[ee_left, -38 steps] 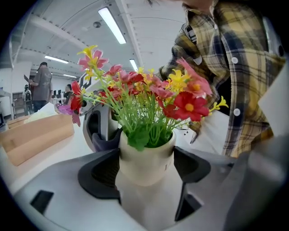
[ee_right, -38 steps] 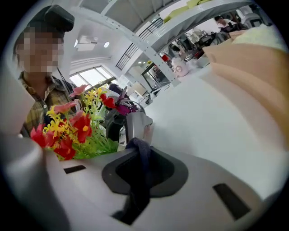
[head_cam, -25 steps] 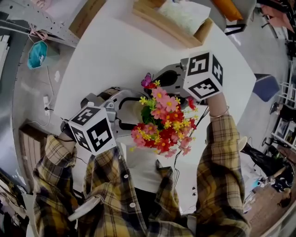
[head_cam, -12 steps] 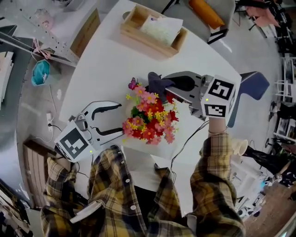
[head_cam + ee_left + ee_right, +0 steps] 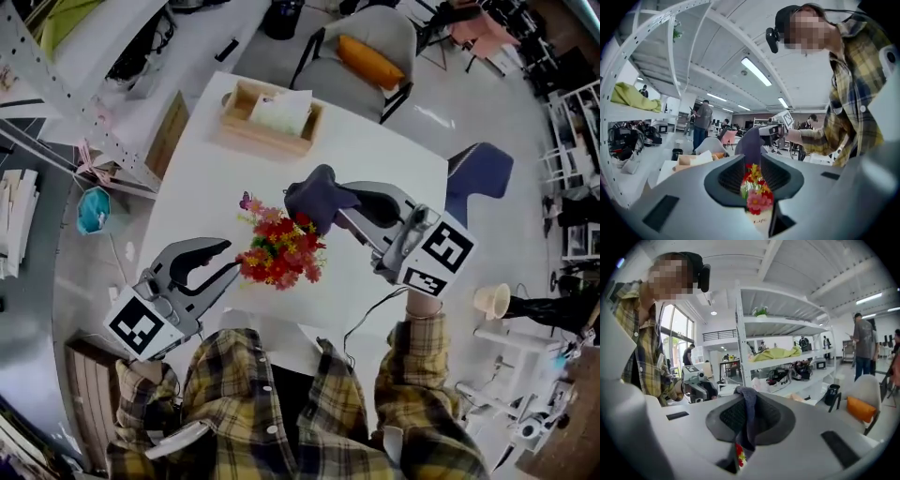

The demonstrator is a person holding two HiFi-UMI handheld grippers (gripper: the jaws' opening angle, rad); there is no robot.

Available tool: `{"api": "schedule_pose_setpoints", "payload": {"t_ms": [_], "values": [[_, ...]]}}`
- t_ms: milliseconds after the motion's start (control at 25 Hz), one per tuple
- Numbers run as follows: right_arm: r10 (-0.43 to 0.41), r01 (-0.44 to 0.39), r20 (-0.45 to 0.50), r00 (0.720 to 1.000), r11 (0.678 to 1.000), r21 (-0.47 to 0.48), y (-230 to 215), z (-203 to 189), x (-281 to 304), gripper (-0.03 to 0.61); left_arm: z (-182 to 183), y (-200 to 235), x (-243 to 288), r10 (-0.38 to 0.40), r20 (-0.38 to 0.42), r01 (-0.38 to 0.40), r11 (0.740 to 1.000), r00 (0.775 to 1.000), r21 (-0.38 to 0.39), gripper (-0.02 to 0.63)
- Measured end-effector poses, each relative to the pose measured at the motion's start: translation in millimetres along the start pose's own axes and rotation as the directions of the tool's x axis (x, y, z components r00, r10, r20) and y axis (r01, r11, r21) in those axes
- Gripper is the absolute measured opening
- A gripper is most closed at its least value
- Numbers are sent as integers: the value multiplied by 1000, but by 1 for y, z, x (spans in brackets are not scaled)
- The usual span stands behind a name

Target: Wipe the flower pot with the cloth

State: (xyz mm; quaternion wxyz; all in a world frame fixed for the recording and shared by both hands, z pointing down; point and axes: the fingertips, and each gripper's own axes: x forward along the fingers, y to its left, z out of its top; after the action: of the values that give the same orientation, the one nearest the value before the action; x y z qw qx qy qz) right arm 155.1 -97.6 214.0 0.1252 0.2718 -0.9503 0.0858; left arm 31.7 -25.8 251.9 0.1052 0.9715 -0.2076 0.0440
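A bunch of red, pink and yellow flowers [image 5: 277, 248] hides its white pot on the white table [image 5: 375, 159]. In the left gripper view the flowers [image 5: 757, 190] and the pot [image 5: 760, 221] show through the gap between the jaws, low and beyond the tips. My left gripper [image 5: 228, 259] [image 5: 753, 161] stands left of the flowers; its jaws are closing and no pad presses on anything. My right gripper [image 5: 333, 204] [image 5: 747, 399] is shut on a dark grey-purple cloth [image 5: 314, 195] [image 5: 749, 420], which hangs just behind the flowers.
A wooden tray [image 5: 239, 131] with white paper stands at the table's far edge. A grey chair with an orange cushion [image 5: 370, 58] and a blue seat [image 5: 483, 169] stand beyond. A cable [image 5: 361, 314] trails near the front edge. Metal shelving [image 5: 84, 112] is at the left.
Both grippers have risen and levelled out, and the table looks farther below. The left jaws have narrowed from wide open. The right gripper kept the cloth and swung it out beside the flowers.
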Motion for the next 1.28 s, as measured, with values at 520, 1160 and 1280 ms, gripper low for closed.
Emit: {"api": "schedule_pose_setpoints", "payload": {"t_ms": [520, 1160, 1280], "values": [[-295, 283, 247, 923, 955, 85, 72, 67, -79, 17, 95, -44, 33, -63, 129, 66, 998, 990, -15, 15], [-377, 353, 271, 885, 926, 136, 79, 62, -97, 15, 101, -48, 59, -71, 94, 70, 997, 993, 20, 12], [-371, 348, 273, 888, 929, 130, 78, 64, -101, 15, 105, -47, 61, -58, 95, 57, 998, 994, 5, 12]]}}
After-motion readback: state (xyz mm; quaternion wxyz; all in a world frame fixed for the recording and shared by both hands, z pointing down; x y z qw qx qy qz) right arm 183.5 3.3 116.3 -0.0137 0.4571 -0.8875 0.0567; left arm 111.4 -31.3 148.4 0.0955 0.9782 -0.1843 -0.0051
